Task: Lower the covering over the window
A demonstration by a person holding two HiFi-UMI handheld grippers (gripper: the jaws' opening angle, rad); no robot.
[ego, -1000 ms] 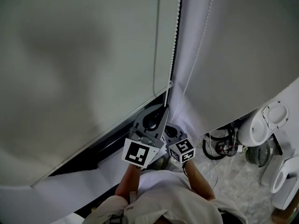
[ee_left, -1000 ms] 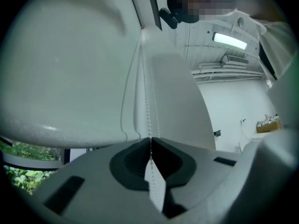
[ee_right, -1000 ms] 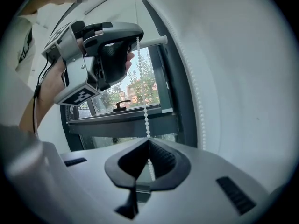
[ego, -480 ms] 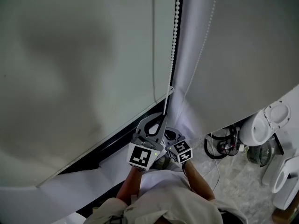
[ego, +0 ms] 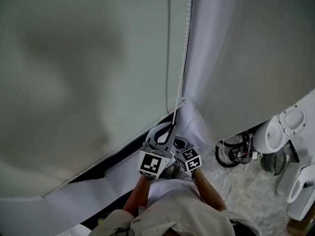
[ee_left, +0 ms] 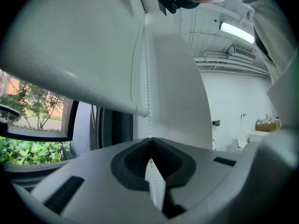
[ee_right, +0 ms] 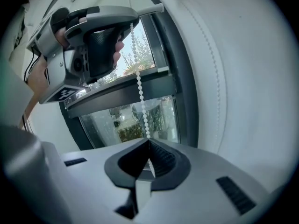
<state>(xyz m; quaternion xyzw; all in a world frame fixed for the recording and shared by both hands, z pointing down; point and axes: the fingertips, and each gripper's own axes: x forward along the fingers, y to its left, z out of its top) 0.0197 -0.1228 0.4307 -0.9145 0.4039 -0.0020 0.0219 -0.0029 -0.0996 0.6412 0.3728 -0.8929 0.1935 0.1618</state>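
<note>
Window glass (ee_right: 117, 125) shows beneath a partly lowered roller blind (ego: 74, 82). The left gripper (ee_left: 150, 141) and right gripper (ee_right: 149, 144) jaws are both closed on its bead chain (ego: 185, 48). Pulling steadily, straight down, should prevent slipping.

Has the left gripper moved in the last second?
Yes. The left gripper, shut on the chain, has dropped lower against the floor cable coil.

No readable text, label, brand or number in any view. Only black-and-white square code patterns on left cube (ego: 151, 164) and right cube (ego: 189, 160); no letters, no digits.
</note>
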